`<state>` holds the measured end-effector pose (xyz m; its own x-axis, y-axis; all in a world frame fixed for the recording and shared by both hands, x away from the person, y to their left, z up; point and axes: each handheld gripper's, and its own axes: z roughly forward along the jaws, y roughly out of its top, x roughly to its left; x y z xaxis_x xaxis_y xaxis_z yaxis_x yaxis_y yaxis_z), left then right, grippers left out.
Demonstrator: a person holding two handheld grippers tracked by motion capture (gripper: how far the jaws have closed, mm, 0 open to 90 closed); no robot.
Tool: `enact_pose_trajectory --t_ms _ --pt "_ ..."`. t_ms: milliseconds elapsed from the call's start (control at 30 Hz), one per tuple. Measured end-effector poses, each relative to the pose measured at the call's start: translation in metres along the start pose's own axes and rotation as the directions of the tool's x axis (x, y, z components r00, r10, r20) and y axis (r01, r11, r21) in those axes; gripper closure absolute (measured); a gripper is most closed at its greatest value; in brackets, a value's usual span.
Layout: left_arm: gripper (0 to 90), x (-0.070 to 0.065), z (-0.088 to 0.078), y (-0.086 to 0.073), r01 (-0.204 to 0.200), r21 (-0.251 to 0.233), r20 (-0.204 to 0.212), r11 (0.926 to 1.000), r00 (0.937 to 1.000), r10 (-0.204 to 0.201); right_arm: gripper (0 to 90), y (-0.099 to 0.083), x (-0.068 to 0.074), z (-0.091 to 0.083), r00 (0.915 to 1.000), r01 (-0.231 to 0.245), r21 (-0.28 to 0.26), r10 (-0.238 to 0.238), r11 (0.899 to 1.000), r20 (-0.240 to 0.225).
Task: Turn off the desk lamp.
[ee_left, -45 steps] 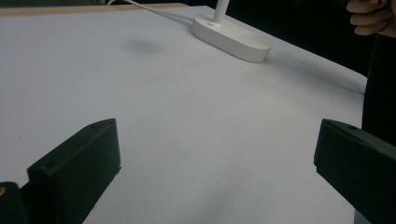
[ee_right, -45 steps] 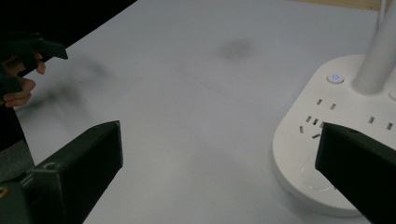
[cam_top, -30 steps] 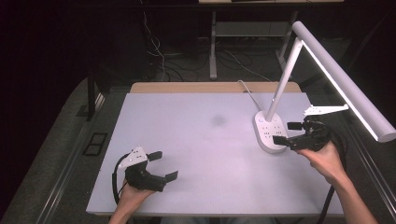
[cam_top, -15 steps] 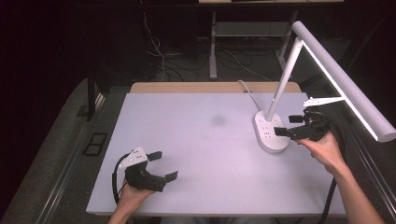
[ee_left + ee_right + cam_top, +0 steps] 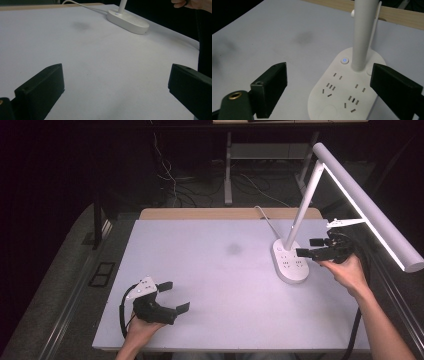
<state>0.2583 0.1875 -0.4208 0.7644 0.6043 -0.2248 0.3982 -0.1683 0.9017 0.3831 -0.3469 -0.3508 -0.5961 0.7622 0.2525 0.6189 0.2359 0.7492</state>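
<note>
White table (image 5: 215,270), with a wooden strip along its far edge. 1 desk lamp (image 5: 320,195) stands at the far right of the table. Its oval white base (image 5: 290,262) carries socket slots on top. A small button with a blue light (image 5: 344,60) sits just left of the stem in the right gripper view. The stem slants up from the base, and the long lamp bar (image 5: 367,205) runs out over the right edge of the table. A white cord (image 5: 265,217) leaves the base toward the far edge. A faint dark smudge (image 5: 233,249) marks the table left of the base.

Right gripper (image 5: 311,248): held in the right hand (image 5: 347,270) just right of the base, jaws pointing left over it. Jaws spread wide, nothing between them. In the right gripper view, the base and the lower stem lie between the 2 jaws; contact with either cannot be told.

Left gripper (image 5: 175,296): held in the left hand (image 5: 140,330) at the near left of the table, well apart from the lamp. Jaws spread wide, holding nothing, bare table between them in the left gripper view. A grey plate (image 5: 142,286) sits on top, and a black cable (image 5: 122,312) loops beside the hand.

Floor behind the table: dark, with loose cables (image 5: 175,180) and a metal stand (image 5: 228,165).
</note>
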Motion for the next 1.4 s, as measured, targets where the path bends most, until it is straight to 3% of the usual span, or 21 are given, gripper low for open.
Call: enact_pose_trajectory --t_ms 167,267,400,433,467,500,533,600,833,1133,1400 --pt "0.0 0.001 -0.001 0.0 0.003 0.0 0.001 1.0 1.0 -0.003 24.2 0.004 -0.009 0.004 0.9999 -0.014 0.016 0.014 1.0 0.003" --pt "0.0 0.001 -0.001 0.0 0.008 -0.003 0.005 1.0 1.0 -0.008 35.0 0.006 -0.016 0.006 0.9999 -0.015 0.011 0.015 1.0 -0.006" --pt "0.0 0.001 -0.001 0.0 0.006 -0.003 0.006 1.0 1.0 -0.006 49.3 0.004 -0.029 0.012 0.9987 -0.05 0.0 0.05 0.999 0.003" --pt "0.0 0.001 -0.002 0.0 0.005 -0.004 0.006 1.0 1.0 -0.005 49.3 0.004 -0.029 0.012 0.9987 -0.05 0.0 0.05 0.999 0.003" --pt "0.0 0.001 -0.002 0.0 0.005 -0.003 0.006 1.0 1.0 -0.005 54.9 0.004 -0.032 0.015 0.9983 -0.057 -0.003 0.057 0.998 0.01" --pt "0.0 0.001 -0.002 0.0 0.007 -0.004 0.006 1.0 1.0 -0.007 54.9 0.004 -0.032 0.015 0.9983 -0.057 -0.003 0.057 0.998 0.01" --pt "0.0 0.001 -0.002 0.0 0.009 -0.003 0.005 1.0 0.9999 -0.009 64.0 0.003 -0.035 0.017 0.9977 -0.065 -0.009 0.065 0.998 0.018" --pt "0.0 0.002 -0.002 0.0 0.011 -0.003 0.007 0.9999 0.9999 -0.011 72.7 0.003 -0.039 0.019 0.9968 -0.074 -0.012 0.075 0.997 0.027" --pt "0.0 0.001 -0.002 0.0 0.003 -0.002 0.011 1.0 0.9999 -0.003 89.8 0.003 -0.043 0.032 0.9937 -0.09 0.018 0.089 0.996 0.069" --pt "0.0 0.002 -0.003 0.0 0.003 -0.006 0.008 1.0 1.0 -0.003 90.0 0.0 -0.053 0.049 0.9858 -0.132 0.042 0.126 0.99 0.11" --pt "0.0 0.002 -0.003 0.0 0.009 -0.012 0.01 0.9999 0.9999 -0.009 90.0 -0.004 -0.065 0.059 0.9788 -0.16 0.03 0.155 0.987 0.134"
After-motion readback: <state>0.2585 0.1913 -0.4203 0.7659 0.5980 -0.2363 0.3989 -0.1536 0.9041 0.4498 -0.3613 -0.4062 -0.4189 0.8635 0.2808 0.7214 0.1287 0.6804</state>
